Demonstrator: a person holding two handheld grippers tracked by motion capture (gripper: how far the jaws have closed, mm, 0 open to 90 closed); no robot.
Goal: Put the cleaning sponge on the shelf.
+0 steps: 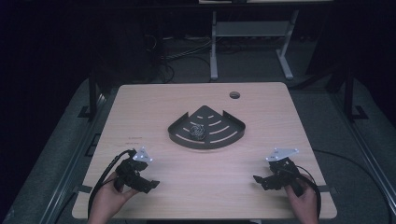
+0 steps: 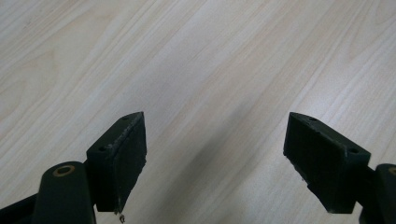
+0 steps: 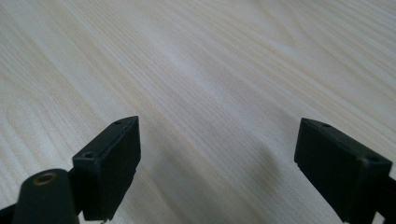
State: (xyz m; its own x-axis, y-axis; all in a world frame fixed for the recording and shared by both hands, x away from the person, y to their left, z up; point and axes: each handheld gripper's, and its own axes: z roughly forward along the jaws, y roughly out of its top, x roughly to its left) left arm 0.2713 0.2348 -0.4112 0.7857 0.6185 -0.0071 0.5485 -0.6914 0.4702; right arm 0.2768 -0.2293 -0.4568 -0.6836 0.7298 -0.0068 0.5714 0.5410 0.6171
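Note:
A dark quarter-round slotted corner shelf (image 1: 225, 136) lies at the middle of the light wooden table (image 1: 159, 105), with a small dark tangled object (image 1: 198, 131) resting in it. My left gripper (image 1: 152, 185) sits low over the table's near left, held by a hand, well short of the shelf. Its jaws stand wide apart over bare wood in the left gripper view, left gripper (image 2: 215, 163) holding nothing. My right gripper (image 1: 260, 181) is at the near right, also in a hand. In the right gripper view the right gripper (image 3: 217, 170) is open over bare wood.
A round cable hole (image 1: 234, 95) is near the table's far edge. Black cables (image 1: 100, 179) trail from both grippers off the near side. Beyond the table a white desk frame (image 1: 214, 46) stands on a dark floor with cables.

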